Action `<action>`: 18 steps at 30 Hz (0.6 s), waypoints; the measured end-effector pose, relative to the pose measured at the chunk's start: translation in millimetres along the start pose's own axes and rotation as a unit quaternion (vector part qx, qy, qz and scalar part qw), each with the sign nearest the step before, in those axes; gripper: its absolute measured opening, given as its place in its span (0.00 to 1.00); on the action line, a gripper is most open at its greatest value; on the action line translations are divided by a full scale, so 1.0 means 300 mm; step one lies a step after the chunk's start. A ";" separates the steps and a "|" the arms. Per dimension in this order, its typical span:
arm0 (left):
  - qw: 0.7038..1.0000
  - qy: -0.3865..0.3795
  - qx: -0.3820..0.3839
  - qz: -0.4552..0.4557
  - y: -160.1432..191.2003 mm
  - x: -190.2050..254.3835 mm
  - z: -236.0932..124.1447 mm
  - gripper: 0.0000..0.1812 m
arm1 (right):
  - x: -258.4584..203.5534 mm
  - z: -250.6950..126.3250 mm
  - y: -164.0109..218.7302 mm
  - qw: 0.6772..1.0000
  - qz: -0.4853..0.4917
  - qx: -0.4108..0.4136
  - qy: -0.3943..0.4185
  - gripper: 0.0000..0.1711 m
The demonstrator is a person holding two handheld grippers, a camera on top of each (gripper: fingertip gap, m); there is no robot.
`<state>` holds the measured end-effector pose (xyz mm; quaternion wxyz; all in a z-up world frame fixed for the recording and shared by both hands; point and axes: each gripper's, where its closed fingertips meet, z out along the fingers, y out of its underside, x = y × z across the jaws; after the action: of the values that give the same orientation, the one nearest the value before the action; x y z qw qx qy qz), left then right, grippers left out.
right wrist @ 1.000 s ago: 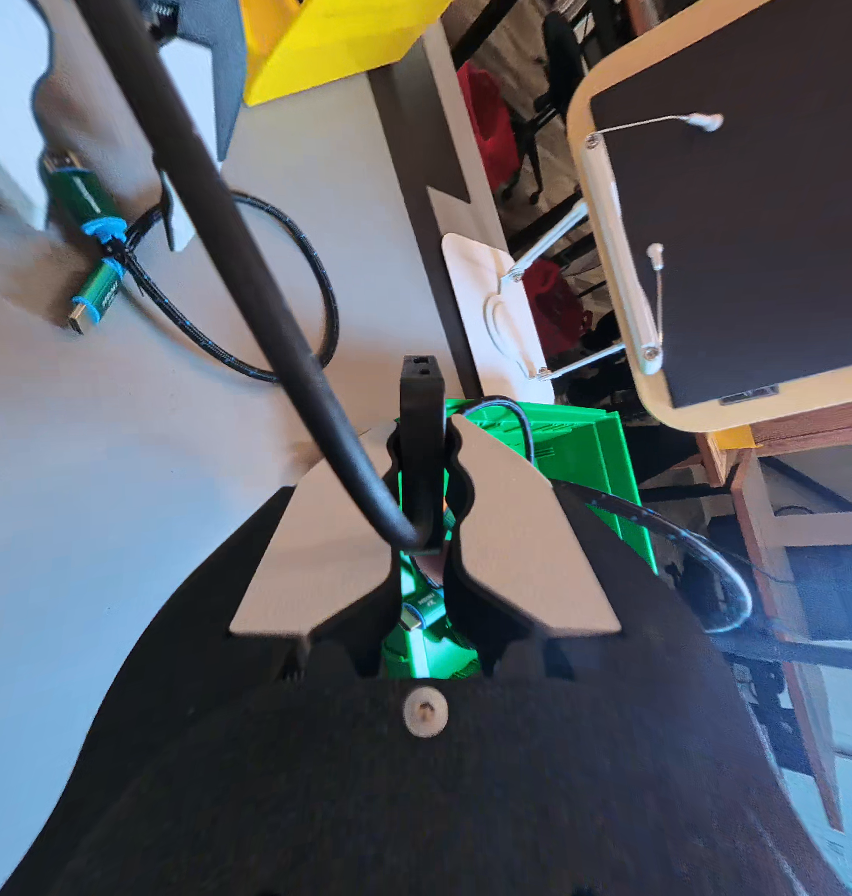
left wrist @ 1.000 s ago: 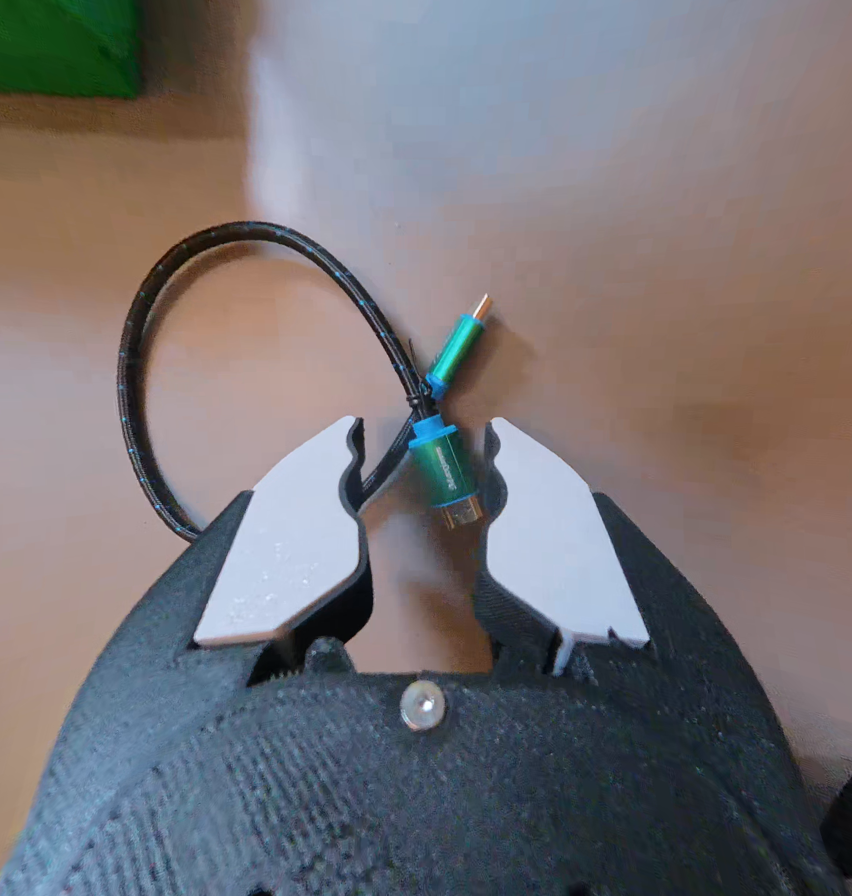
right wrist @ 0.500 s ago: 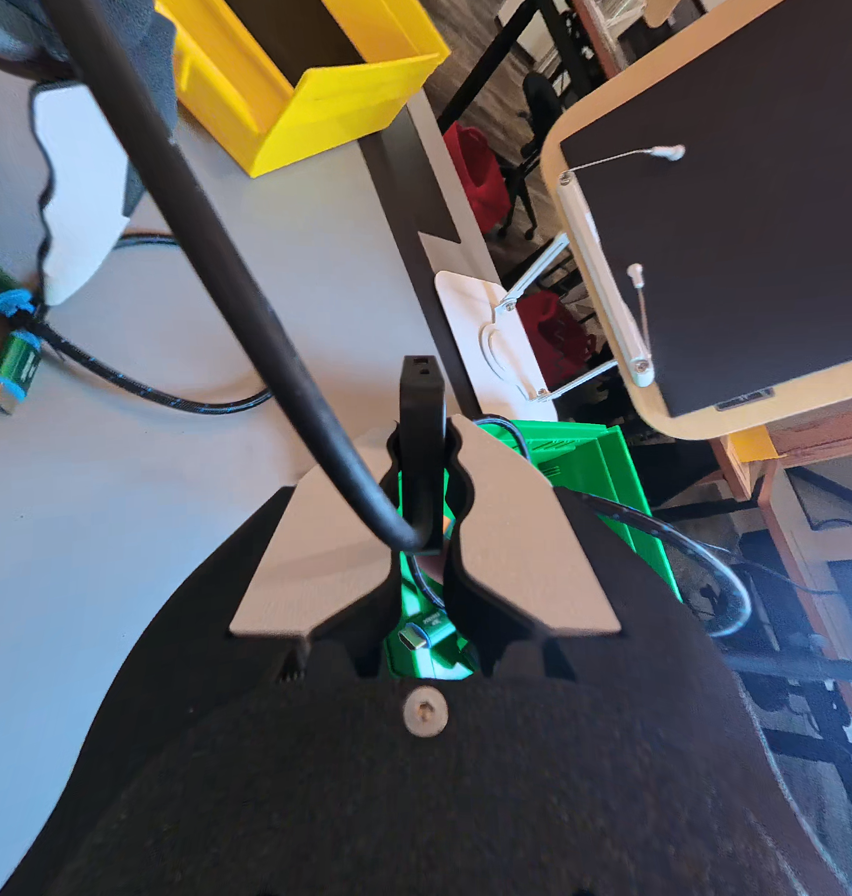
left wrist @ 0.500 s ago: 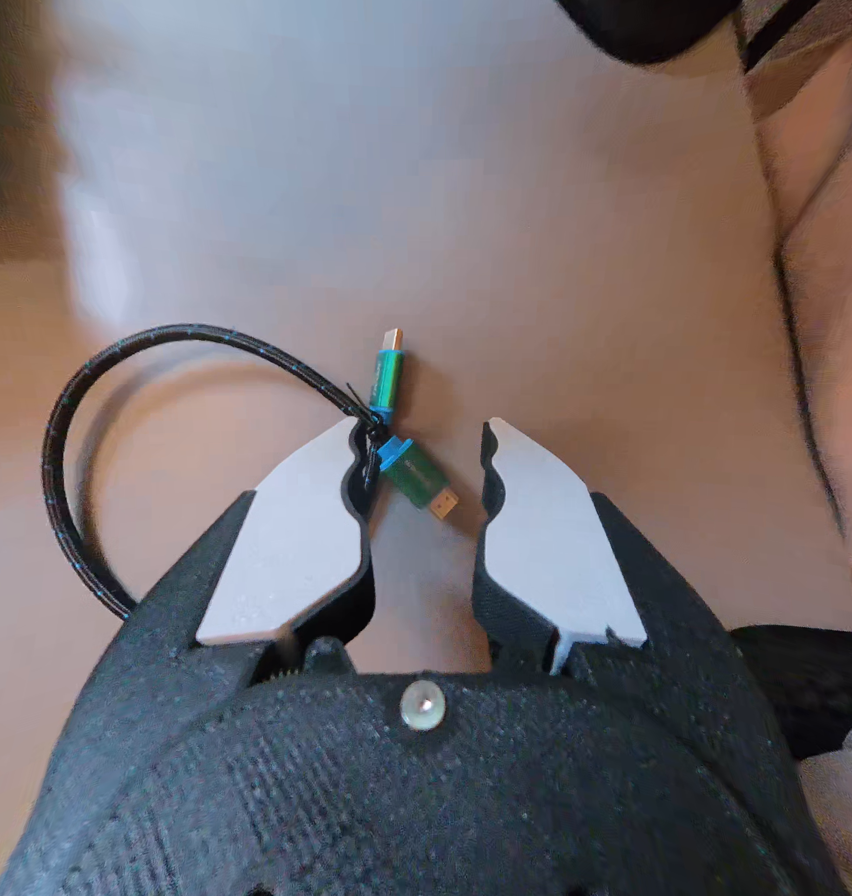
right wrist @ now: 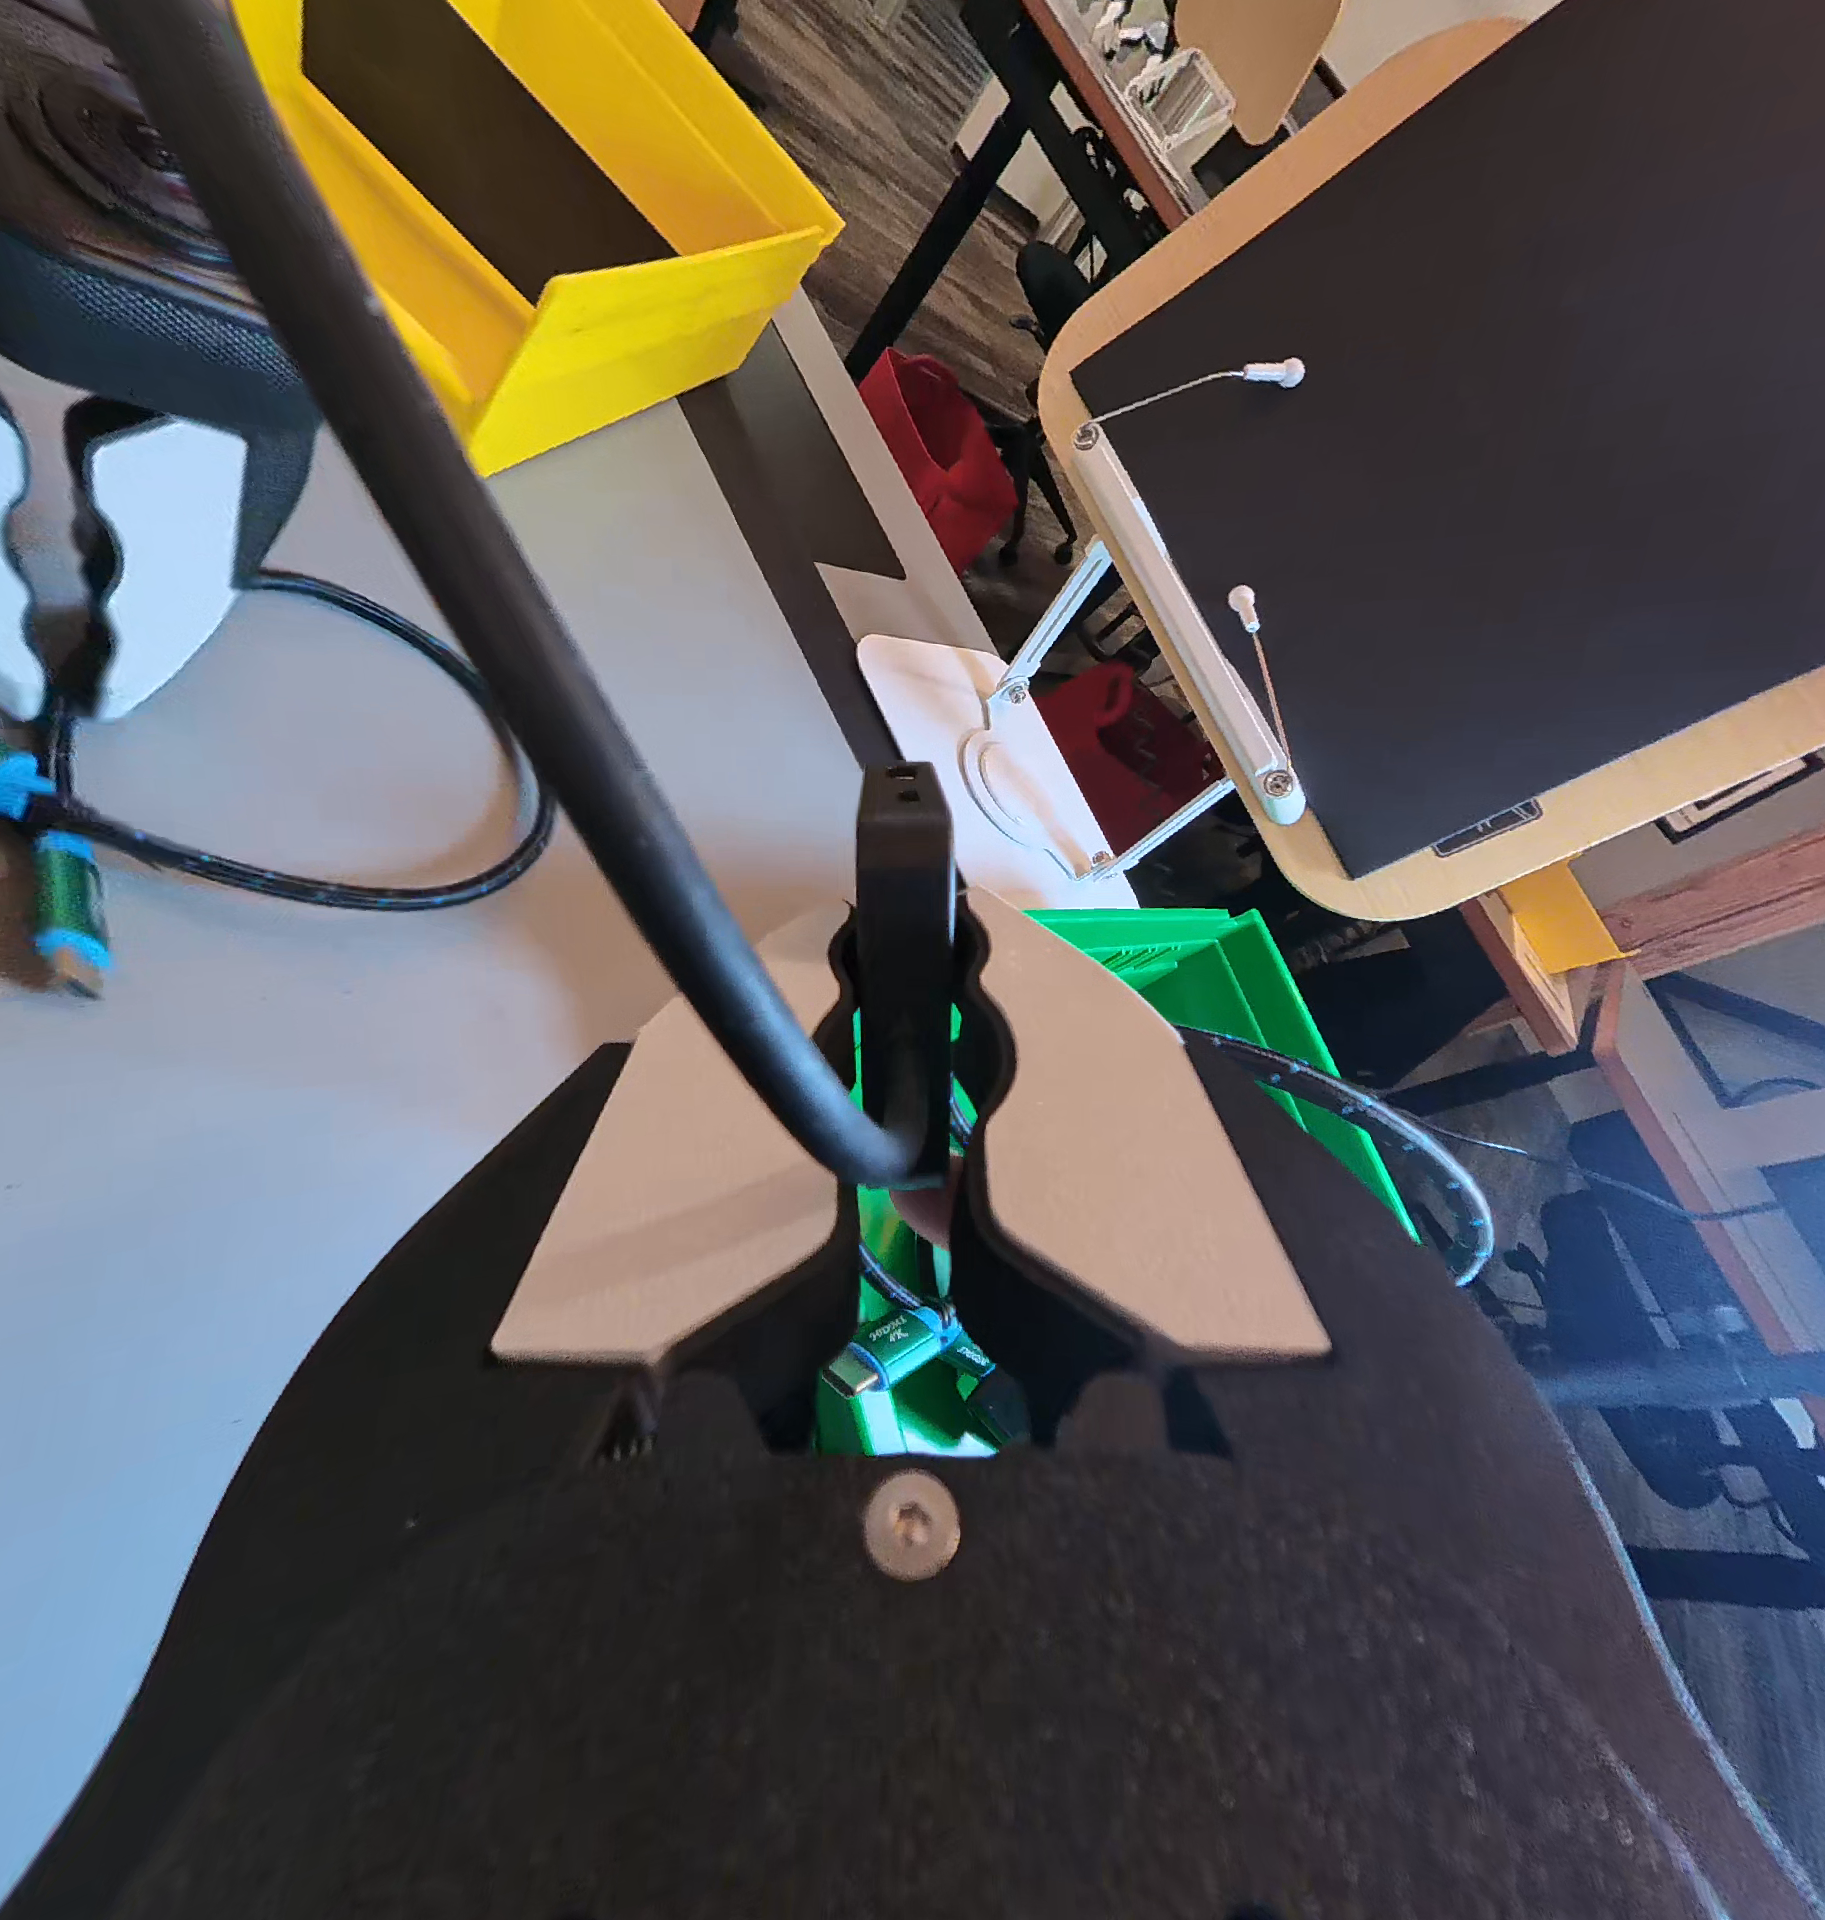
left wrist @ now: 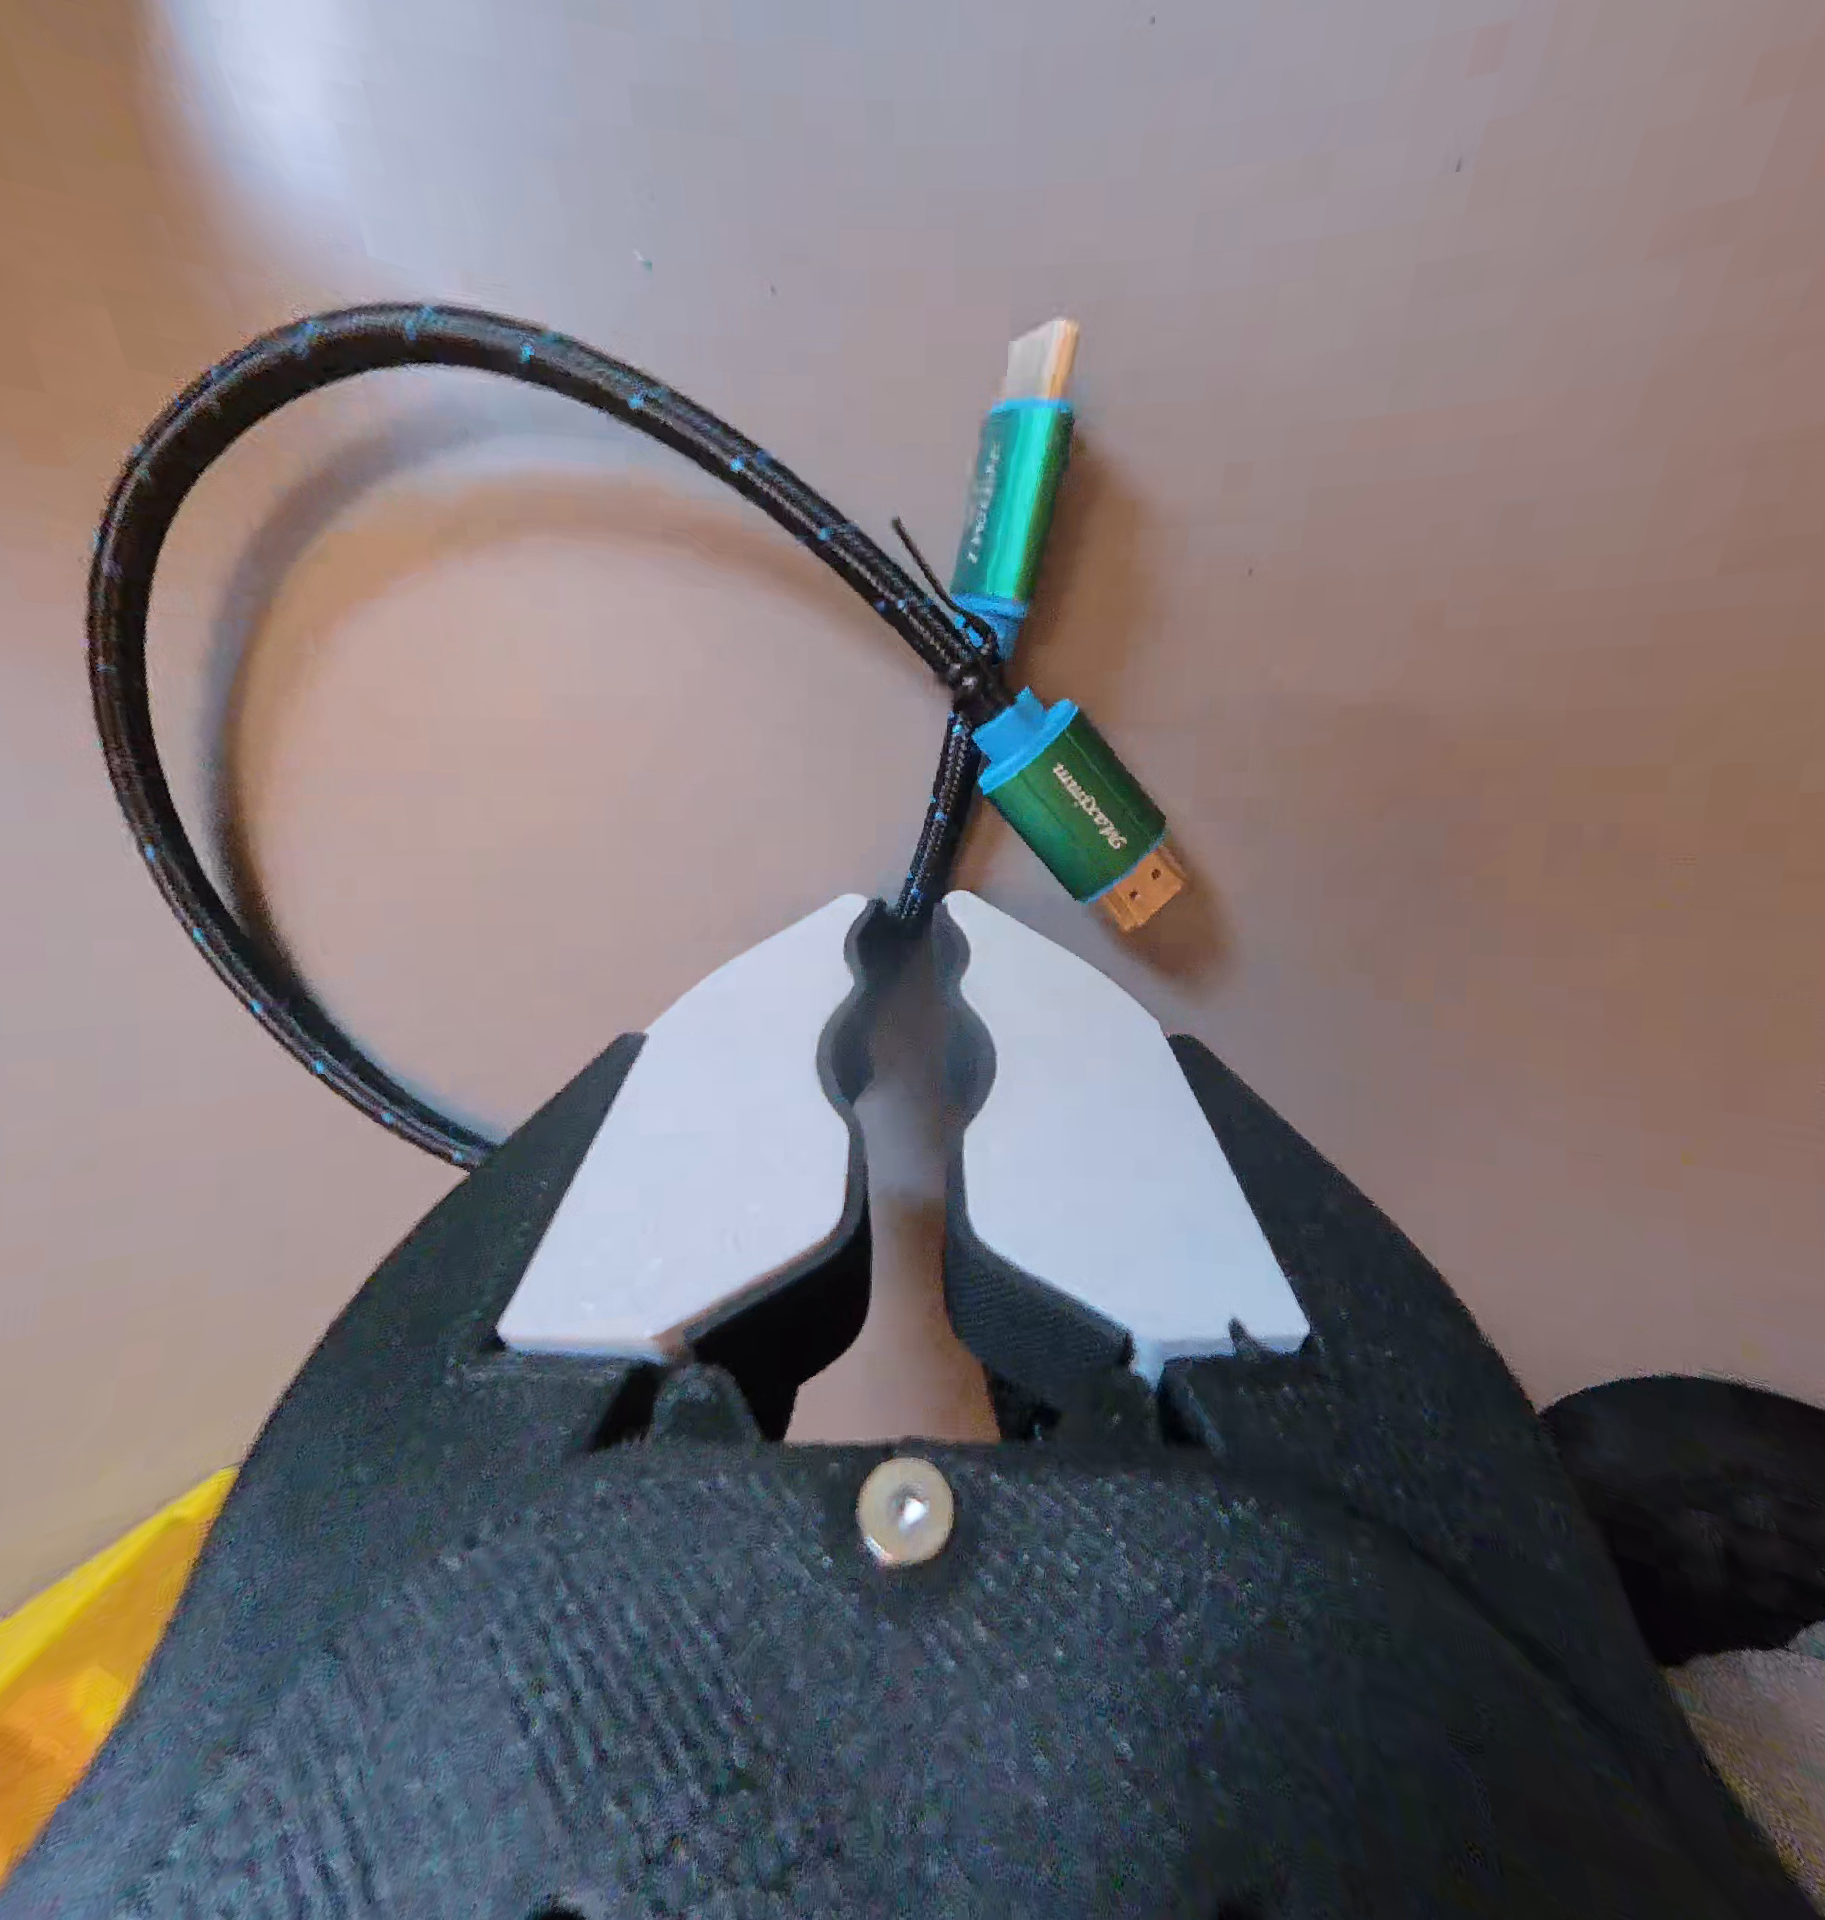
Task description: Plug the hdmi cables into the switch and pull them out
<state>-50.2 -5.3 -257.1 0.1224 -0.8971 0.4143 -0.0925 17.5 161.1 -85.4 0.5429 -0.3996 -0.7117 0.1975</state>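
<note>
A short black braided HDMI cable (left wrist: 201, 894) with blue flecks lies looped on the grey table. Its two green plugs (left wrist: 1079, 805) cross, tied together at their blue collars. My left gripper (left wrist: 906, 912) is shut on the braided cable just below the near plug. In the right wrist view the same cable (right wrist: 368, 883) and the left gripper (right wrist: 61, 665) show at the far left. My right gripper (right wrist: 906, 925) is shut on the black HDMI switch (right wrist: 900, 873), held edge-up over the table. Its thick black lead (right wrist: 451, 499) runs up to the left.
A yellow bin (right wrist: 534, 239) stands at the table's far edge. A green bin (right wrist: 1230, 977) holding more green-plugged cables sits under my right gripper. A dark board on a white stand (right wrist: 1510, 416) is off the table to the right. My right fingertips sit around 25 cm from my left ones.
My left gripper has closed from open onto the braided cable near the plug. The right gripper has shifted a little with the switch still held.
</note>
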 end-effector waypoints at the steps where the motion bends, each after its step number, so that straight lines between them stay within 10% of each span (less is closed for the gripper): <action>1: 1.000 0.017 0.017 -0.013 -0.027 0.020 -0.001 0.04 | 0.006 0.000 0.002 1.000 0.002 -0.002 0.004 0.08; 18: 0.993 0.041 0.111 -0.030 -0.245 0.127 0.056 0.33 | 0.057 -0.038 -0.009 0.999 0.019 0.009 0.033 0.09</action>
<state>31.7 13.9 -248.9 0.2014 -0.8853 0.3793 -0.1784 25.6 171.2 -69.2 0.5658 -0.4150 -0.6836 0.2007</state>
